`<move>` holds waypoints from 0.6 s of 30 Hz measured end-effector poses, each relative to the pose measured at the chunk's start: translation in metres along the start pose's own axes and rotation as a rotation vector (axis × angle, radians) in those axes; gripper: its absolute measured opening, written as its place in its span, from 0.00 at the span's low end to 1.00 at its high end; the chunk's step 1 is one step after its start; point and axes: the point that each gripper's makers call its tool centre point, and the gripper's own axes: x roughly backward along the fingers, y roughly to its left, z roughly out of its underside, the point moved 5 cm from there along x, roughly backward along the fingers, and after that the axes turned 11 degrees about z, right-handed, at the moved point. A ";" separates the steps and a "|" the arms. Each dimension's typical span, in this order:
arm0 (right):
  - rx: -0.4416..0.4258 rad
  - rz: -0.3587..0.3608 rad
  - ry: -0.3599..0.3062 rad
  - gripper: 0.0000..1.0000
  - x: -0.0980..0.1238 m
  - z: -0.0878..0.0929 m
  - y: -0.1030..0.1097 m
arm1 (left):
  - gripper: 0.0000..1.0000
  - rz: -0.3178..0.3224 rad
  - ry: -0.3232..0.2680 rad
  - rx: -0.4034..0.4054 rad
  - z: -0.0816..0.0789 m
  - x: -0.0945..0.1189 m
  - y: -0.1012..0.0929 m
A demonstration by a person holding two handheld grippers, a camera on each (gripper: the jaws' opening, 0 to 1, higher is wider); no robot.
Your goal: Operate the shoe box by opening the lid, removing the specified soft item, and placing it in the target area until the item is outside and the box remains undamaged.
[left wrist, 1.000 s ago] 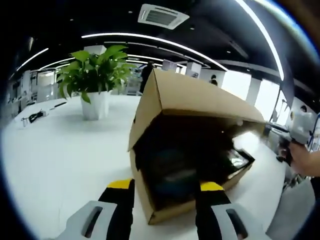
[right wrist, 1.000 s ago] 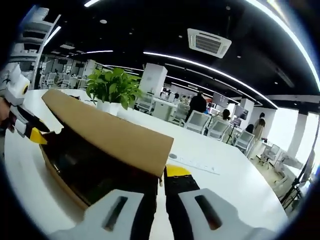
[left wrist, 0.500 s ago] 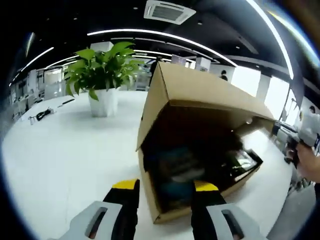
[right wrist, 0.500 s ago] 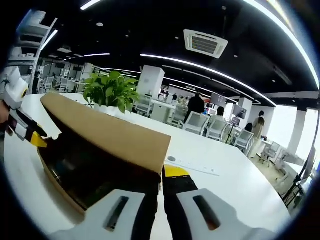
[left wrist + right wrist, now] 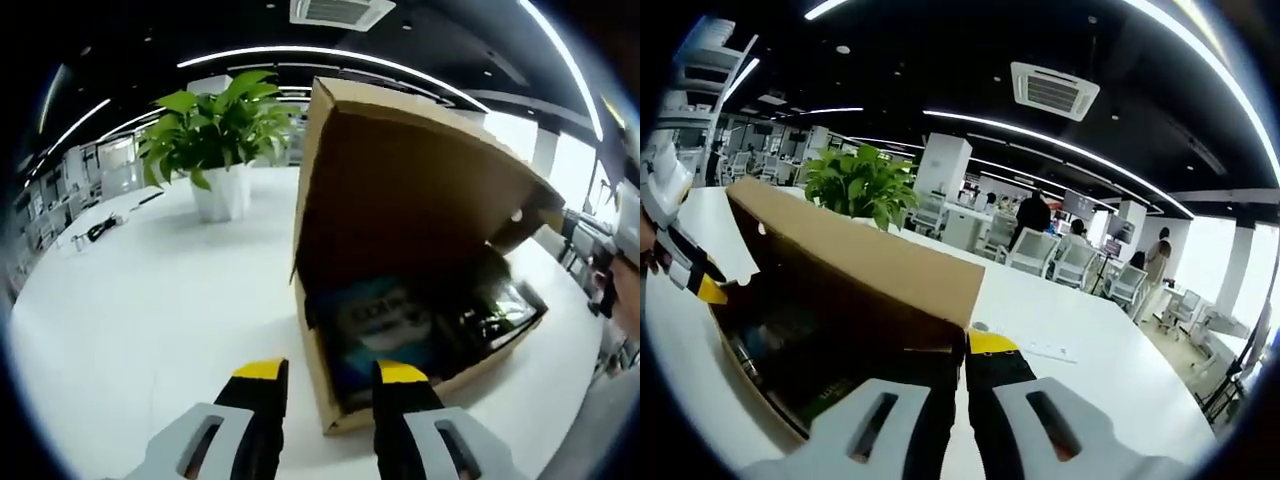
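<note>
Lid [image 5: 410, 190] now stands higher than a second ago. Our right gripper [image 5: 962, 352] is clamped on its edge; our left gripper [image 5: 325, 372], jaws apart, sits nearer the blue packet [image 5: 385, 330] lying straight ahead inside the box [image 5: 330, 400].

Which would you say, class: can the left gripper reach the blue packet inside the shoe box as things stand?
Probably yes. The lid is raised, held by the right gripper, leaving the box mouth open. The left gripper sits open in front of the blue packet; only the low front wall is between.
</note>
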 end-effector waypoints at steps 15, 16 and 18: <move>0.016 0.001 -0.019 0.01 -0.014 -0.008 -0.002 | 0.19 -0.030 0.061 -0.013 0.004 -0.006 0.009; 0.017 0.001 -0.020 0.01 -0.015 -0.008 -0.003 | 0.17 -0.031 0.062 -0.013 0.004 -0.006 0.008; 0.020 0.001 -0.021 0.01 -0.017 -0.010 -0.003 | 0.15 -0.029 0.068 -0.022 0.004 -0.007 0.007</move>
